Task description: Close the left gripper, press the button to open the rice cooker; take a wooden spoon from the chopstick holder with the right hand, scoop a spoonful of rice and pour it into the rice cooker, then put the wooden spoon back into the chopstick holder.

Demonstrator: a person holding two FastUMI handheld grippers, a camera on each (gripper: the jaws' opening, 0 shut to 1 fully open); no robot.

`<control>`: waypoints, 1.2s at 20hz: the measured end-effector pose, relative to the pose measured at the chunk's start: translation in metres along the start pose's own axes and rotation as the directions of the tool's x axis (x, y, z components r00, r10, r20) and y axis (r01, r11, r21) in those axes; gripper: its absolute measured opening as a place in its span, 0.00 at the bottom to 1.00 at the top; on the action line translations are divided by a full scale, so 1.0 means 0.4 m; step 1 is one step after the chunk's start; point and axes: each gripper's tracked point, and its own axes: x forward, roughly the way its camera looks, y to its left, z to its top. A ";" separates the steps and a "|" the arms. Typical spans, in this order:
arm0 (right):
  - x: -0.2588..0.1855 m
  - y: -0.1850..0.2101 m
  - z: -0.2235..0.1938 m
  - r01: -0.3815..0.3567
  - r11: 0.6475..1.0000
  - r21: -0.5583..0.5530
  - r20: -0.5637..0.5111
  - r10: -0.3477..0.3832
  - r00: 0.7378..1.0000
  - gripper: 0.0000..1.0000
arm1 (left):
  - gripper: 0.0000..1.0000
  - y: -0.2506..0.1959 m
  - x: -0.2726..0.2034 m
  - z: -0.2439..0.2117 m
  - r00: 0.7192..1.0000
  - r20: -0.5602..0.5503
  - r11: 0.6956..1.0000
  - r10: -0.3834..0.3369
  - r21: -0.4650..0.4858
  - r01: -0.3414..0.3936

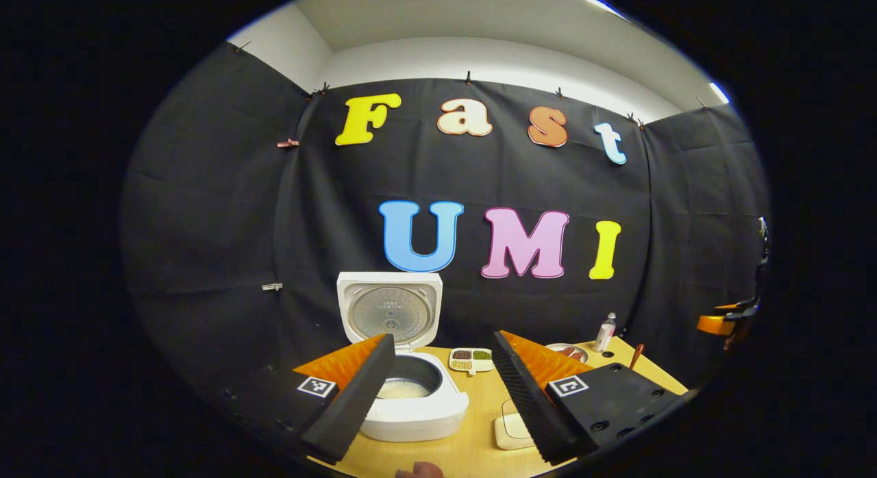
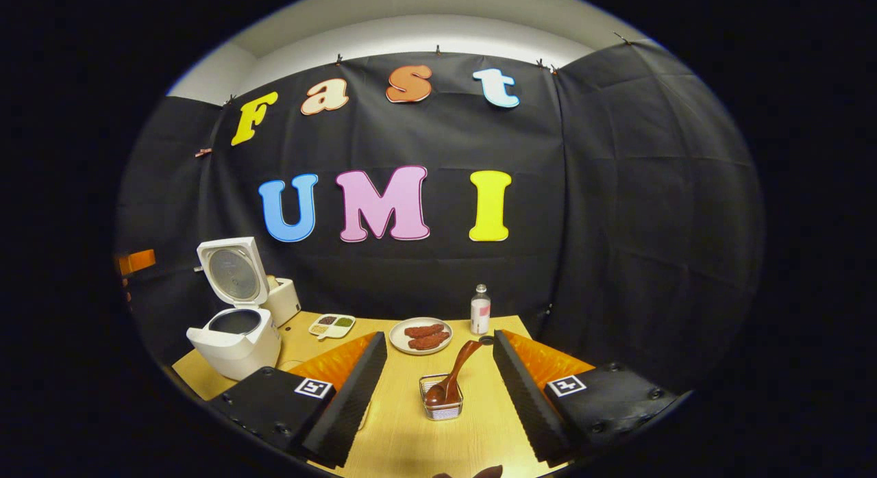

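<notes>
I've got the rice cooker (image 2: 236,327) at far left, lid up, rice in its pot; my left gripper (image 1: 442,396) spread wide before it; wooden spoon (image 2: 452,375) standing in the chopstick holder (image 2: 442,404) mid-table; right gripper (image 2: 438,396) spread, empty.

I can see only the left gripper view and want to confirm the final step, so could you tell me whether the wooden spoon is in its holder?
Observer: Yes, the wooden spoon stands bowl-down in the wire chopstick holder, handle leaning out.
Operator: Thank you. Is the right gripper gripping anything?
Observer: No, the right gripper is open and grips nothing.
</notes>
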 end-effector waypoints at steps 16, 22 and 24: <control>0.423 -0.055 -0.464 -0.160 0.981 0.108 -0.339 0.188 0.922 0.95 | 0.95 -0.017 -0.191 -0.063 0.947 -0.093 0.947 0.306 -0.073 -0.313; 0.497 -0.046 -0.521 -0.159 0.973 0.168 -0.380 0.212 0.900 0.48 | 0.95 0.001 -0.247 -0.086 0.919 -0.124 0.922 0.374 -0.054 -0.382; 0.488 -0.053 -0.513 -0.163 0.965 0.204 -0.369 0.230 0.901 0.29 | 0.95 0.009 -0.257 -0.090 0.914 -0.129 0.918 0.386 -0.050 -0.394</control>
